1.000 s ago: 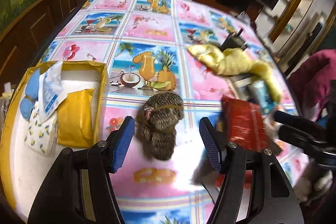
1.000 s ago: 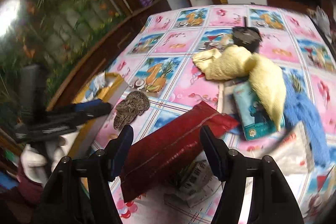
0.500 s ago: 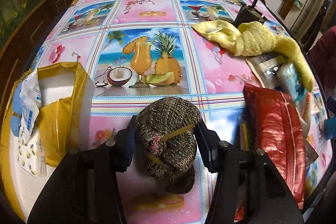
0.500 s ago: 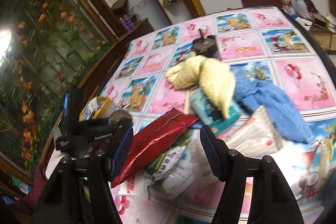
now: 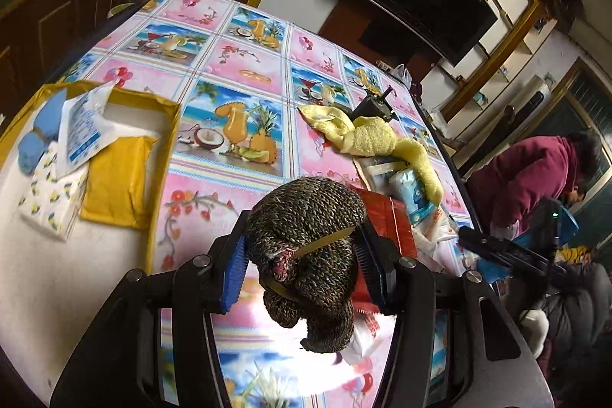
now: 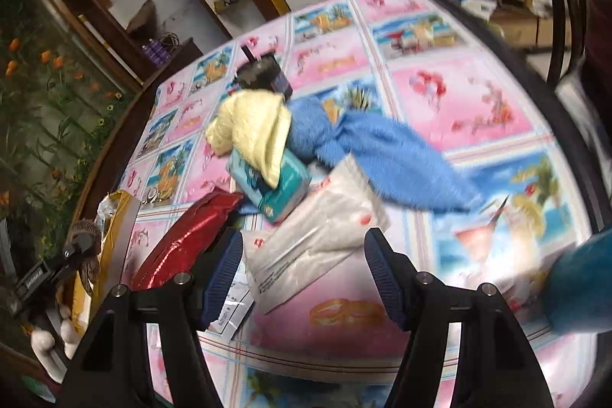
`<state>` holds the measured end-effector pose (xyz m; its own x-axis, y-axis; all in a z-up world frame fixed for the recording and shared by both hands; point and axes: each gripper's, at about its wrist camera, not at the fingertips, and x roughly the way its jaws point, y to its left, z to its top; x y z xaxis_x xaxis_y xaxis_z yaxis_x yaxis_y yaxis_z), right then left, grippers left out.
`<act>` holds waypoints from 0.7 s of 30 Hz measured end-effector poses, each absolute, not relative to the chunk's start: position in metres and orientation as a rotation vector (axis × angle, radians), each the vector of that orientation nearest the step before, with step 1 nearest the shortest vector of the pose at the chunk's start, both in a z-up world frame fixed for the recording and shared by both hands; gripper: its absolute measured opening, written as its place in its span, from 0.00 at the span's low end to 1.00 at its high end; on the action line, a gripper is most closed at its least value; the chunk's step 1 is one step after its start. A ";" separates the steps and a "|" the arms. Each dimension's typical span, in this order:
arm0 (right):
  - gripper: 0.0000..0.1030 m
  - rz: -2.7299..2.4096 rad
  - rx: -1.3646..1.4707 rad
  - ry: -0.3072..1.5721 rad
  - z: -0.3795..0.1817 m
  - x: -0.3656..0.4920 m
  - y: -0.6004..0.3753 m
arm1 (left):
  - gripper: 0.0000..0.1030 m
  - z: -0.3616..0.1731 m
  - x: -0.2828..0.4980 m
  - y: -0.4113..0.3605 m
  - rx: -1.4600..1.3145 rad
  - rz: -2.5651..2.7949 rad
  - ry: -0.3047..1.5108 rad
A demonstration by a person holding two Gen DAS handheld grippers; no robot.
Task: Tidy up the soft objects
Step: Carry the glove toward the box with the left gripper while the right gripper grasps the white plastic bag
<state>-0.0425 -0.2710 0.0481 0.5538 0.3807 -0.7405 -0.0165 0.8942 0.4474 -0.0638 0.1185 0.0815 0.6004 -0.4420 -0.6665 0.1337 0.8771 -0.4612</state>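
Note:
My left gripper (image 5: 302, 266) is shut on a brown knitted bundle (image 5: 306, 239) bound with a rubber band, held above the table. The yellow tray (image 5: 168, 155) lies to its left and holds a yellow pouch (image 5: 114, 178), a tissue pack (image 5: 49, 201) and a white-blue packet (image 5: 82, 129). My right gripper (image 6: 302, 274) is open and empty over a clear plastic bag (image 6: 313, 232). A red foil bag (image 6: 183, 239), a teal packet (image 6: 275, 186), a yellow towel (image 6: 252, 125) and a blue towel (image 6: 382, 155) lie beyond it.
A dark cup with a straw (image 6: 264, 75) stands behind the towels. A person in a maroon jacket (image 5: 535, 174) sits past the table's right edge. The floral tablecloth (image 5: 244, 64) covers the table. Wooden cabinets stand along the left.
My left gripper closed on the knitted bundle and lifted it off the table. My right gripper swung right, from over the red bag to over the clear plastic bag.

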 end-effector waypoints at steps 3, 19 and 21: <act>0.64 0.241 0.487 1.019 0.030 -0.031 -0.261 | 0.50 0.079 -0.071 0.124 -0.408 -0.332 0.871; 0.12 0.231 0.532 0.902 0.035 -0.050 -0.277 | 0.50 0.085 -0.106 0.192 -0.519 -0.225 0.792; 0.12 0.230 0.544 0.884 0.039 -0.055 -0.280 | 0.50 0.085 -0.111 0.203 -0.542 -0.207 0.784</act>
